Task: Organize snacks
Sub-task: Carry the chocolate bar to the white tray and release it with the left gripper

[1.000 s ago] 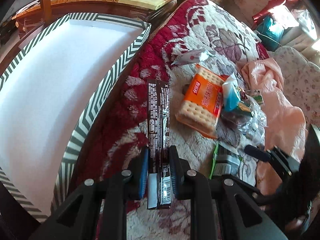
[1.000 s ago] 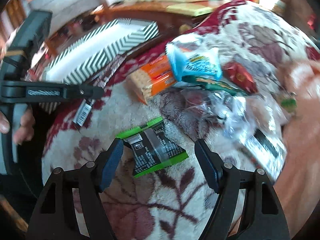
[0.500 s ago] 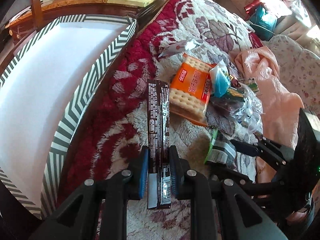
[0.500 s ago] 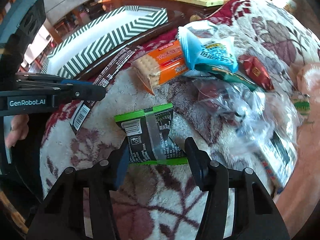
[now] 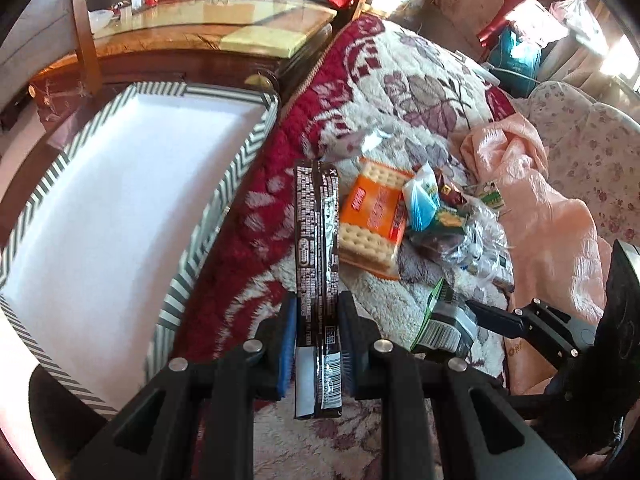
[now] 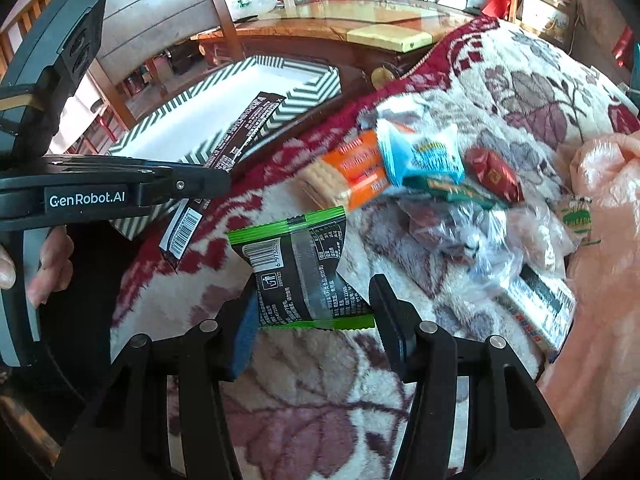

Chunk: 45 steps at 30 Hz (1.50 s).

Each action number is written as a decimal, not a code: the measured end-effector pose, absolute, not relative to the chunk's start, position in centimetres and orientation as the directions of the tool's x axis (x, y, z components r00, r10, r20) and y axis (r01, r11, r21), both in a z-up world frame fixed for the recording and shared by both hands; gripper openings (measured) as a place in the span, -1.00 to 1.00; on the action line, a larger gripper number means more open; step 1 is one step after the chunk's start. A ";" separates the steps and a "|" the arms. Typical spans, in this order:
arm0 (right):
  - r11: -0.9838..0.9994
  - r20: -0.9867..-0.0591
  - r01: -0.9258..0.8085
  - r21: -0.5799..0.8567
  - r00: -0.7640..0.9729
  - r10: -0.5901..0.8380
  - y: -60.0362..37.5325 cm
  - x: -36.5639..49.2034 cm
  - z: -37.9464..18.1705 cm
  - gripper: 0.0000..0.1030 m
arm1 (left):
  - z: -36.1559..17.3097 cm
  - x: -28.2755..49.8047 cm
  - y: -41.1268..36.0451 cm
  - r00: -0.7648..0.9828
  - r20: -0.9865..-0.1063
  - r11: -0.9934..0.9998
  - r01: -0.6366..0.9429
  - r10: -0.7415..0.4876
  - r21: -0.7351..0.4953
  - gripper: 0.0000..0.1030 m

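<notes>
A: What has the left tool (image 5: 318, 322) got?

B: Its two blue pads are pressed in on a long dark snack bar (image 5: 317, 248), gripped near the barcode end. The bar sticks out away from the tool, lifted off the blanket (image 5: 400, 92).

A: And the right tool (image 6: 314, 312)?

B: Its fingers are closed partway onto a green-edged black packet (image 6: 304, 268), one on each side, with the packet crumpled between them. The packet stands up off the blanket.

A: What lies beyond the tools?

B: Just past the packet sits a heap of snacks on the blanket: an orange cracker pack (image 6: 348, 172), a light blue packet (image 6: 420, 152) resting partly on it, a small red packet (image 6: 494, 174) to its right, and some clear crinkled wrappers (image 6: 480, 240) nearer.

A: Where is the tray?

B: The striped tray (image 5: 224, 196) with a white floor sits to the left of the blanket. In the right wrist view the far tip of the snack bar reaches in front of its striped edge. Behind it stands a wooden tabletop (image 5: 208, 24), and a peach cloth (image 5: 540, 200) lies at the right.
</notes>
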State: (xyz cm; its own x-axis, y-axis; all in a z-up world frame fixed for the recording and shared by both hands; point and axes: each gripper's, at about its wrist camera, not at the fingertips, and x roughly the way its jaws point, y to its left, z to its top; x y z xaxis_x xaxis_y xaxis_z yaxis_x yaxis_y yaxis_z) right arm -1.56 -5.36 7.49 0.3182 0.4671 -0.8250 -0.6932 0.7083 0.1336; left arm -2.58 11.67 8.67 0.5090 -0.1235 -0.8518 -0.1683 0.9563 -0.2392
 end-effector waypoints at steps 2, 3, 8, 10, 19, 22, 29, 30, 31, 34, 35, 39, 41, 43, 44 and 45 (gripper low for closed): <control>0.709 -0.819 -0.693 0.130 0.327 0.471 -4.9 -1.5 7.9 0.03 | 9.0 -2.7 12.1 0.515 -0.849 0.956 -0.175 -0.114 -0.234 -0.57; 0.710 -0.817 -0.693 0.130 0.331 0.473 -4.6 -1.6 8.1 0.03 | 9.1 -2.7 12.3 0.518 -0.849 0.956 -0.179 -0.108 -0.231 -0.57; 0.705 -0.809 -0.698 0.120 0.343 0.478 -3.2 -1.3 8.8 0.03 | 9.7 -2.9 13.6 0.528 -0.845 0.956 -0.197 -0.085 -0.219 -0.57; 0.703 -0.806 -0.701 0.120 0.344 0.481 -2.6 -1.4 8.9 0.03 | 9.8 -3.1 14.2 0.533 -0.843 0.955 -0.208 -0.071 -0.212 -0.57; 0.686 -0.806 -0.716 0.127 0.329 0.492 0.6 -0.7 9.2 0.03 | 9.7 -3.1 17.3 0.538 -0.843 0.945 -0.267 -0.015 -0.187 -0.57; 0.674 -0.804 -0.727 0.131 0.320 0.501 2.0 -0.4 9.4 0.03 | 9.5 -3.0 18.9 0.535 -0.845 0.940 -0.294 0.010 -0.176 -0.57; 0.647 -0.801 -0.751 0.136 0.301 0.518 5.9 0.9 9.8 0.03 | 9.2 -1.4 23.1 0.520 -0.852 0.921 -0.359 0.065 -0.149 -0.57; 0.642 -0.801 -0.754 0.136 0.298 0.520 6.5 1.1 9.8 0.03 | 9.1 -1.2 23.7 0.518 -0.853 0.918 -0.367 0.071 -0.147 -0.57; 0.637 -0.800 -0.758 0.138 0.295 0.523 7.2 1.3 9.9 0.03 | 8.9 -1.0 24.3 0.514 -0.855 0.915 -0.376 0.076 -0.144 -0.57; 0.622 -0.798 -0.770 0.141 0.283 0.532 9.0 2.0 10.0 0.03 | 8.3 -0.3 25.9 0.495 -0.866 0.907 -0.395 0.077 -0.145 -0.57; 0.617 -0.798 -0.774 0.139 0.281 0.532 9.7 2.2 10.0 0.03 | 8.0 0.0 26.4 0.487 -0.870 0.905 -0.399 0.074 -0.146 -0.57; 0.608 -0.806 -0.784 0.130 0.274 0.525 12.3 3.6 9.6 0.03 | 7.2 1.5 28.1 0.461 -0.883 0.900 -0.416 0.086 -0.130 -0.57; 0.614 -0.811 -0.778 0.135 0.270 0.520 13.4 4.5 9.2 0.03 | 6.7 2.2 28.7 0.450 -0.890 0.896 -0.423 0.079 -0.134 -0.57; 0.622 -0.813 -0.769 0.147 0.264 0.519 14.2 5.4 8.9 0.03 | 6.0 2.9 29.3 0.437 -0.896 0.896 -0.424 0.073 -0.134 -0.57; 0.624 -0.814 -0.767 0.150 0.262 0.518 14.5 5.6 8.8 0.03 | 5.8 3.2 29.6 0.431 -0.900 0.895 -0.426 0.073 -0.131 -0.57; 0.628 -0.818 -0.763 0.153 0.259 0.514 15.0 6.0 8.5 0.03 | 5.4 3.4 29.9 0.424 -0.903 0.894 -0.428 0.072 -0.129 -0.57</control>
State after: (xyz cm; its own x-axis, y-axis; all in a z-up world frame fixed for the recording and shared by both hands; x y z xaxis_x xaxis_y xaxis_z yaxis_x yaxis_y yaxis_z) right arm 6.04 14.97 8.52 0.2588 0.5136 -0.8181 -0.7634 0.6277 0.1525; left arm 3.45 29.86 5.44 0.4237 0.0722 -0.9029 -0.4281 0.8944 -0.1293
